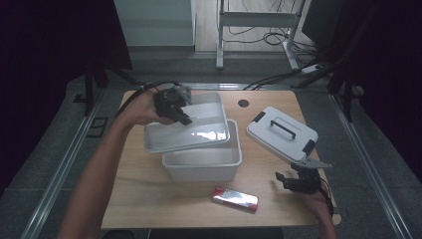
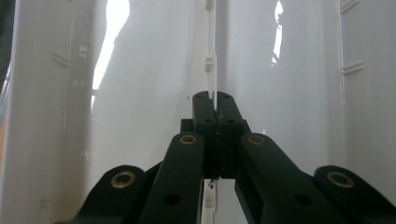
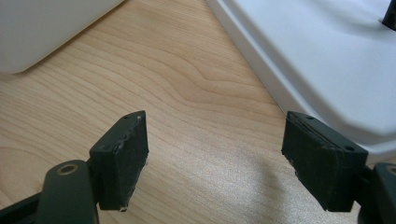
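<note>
**Left tool lifted the inner tray clear of the bin**

The left tool (image 1: 175, 105) was clamped on the centre divider of a white inner tray (image 1: 199, 134); in the left gripper view its jaws were pressed together on that thin upright rib (image 2: 211, 56). The tray hung tilted above the open white bin (image 1: 204, 167), overlapping the bin's far-left part, its near edge over the bin's opening. The right tool (image 1: 297, 180) rested at the near right corner of the bench (image 1: 149, 199), its jaws apart with nothing between them, the bare wood showing between the pads (image 3: 122, 156). The bin's lid (image 1: 281, 133), with a black handle, lay flat just beyond that tool. A red packet (image 1: 235, 198) lay on the bench in front of the bin.
</note>
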Demonstrator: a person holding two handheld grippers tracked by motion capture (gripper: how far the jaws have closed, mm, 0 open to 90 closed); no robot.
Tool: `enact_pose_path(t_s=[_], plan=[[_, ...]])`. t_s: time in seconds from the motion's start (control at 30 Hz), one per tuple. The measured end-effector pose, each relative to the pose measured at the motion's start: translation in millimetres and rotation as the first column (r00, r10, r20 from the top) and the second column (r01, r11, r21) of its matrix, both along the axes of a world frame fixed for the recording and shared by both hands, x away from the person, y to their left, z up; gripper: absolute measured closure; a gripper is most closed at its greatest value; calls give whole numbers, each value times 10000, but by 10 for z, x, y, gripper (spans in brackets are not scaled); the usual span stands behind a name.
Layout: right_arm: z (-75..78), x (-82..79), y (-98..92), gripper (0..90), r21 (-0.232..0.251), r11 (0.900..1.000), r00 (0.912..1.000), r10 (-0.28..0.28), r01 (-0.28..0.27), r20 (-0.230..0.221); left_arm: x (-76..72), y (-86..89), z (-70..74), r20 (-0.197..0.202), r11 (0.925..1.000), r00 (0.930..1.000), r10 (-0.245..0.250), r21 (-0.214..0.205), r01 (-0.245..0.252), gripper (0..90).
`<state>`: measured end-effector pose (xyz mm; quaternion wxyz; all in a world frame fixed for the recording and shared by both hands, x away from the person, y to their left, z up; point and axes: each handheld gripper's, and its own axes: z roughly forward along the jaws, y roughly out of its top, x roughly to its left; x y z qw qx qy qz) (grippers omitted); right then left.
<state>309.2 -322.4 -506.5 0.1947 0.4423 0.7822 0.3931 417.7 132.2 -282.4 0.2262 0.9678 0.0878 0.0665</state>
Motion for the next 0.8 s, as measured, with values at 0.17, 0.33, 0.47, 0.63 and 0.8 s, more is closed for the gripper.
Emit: enact_pose_path(t_s=[0.17,0.33,0.47,0.63,0.8], plan=[[-3,0,-3,224,5,10000,10000,-5,5,-1,-39,389,124,176,9970,9969,769,46,-770,898],[-11,2,-2,223,5,10000,10000,-25,25,-22,-85,741,165,238,9895,9893,1438,-187,-1433,897],[-13,3,1,223,-3,10000,10000,-21,21,-64,-106,932,147,196,9822,9825,1852,-363,-1845,897],[-19,5,2,223,-29,10000,9999,-37,37,-94,-113,1200,73,98,9699,9705,2410,-381,-2405,898],[-25,5,1,224,-26,10000,9999,-67,67,-107,-112,1427,-47,-107,9522,9529,3030,-382,-3032,898]])
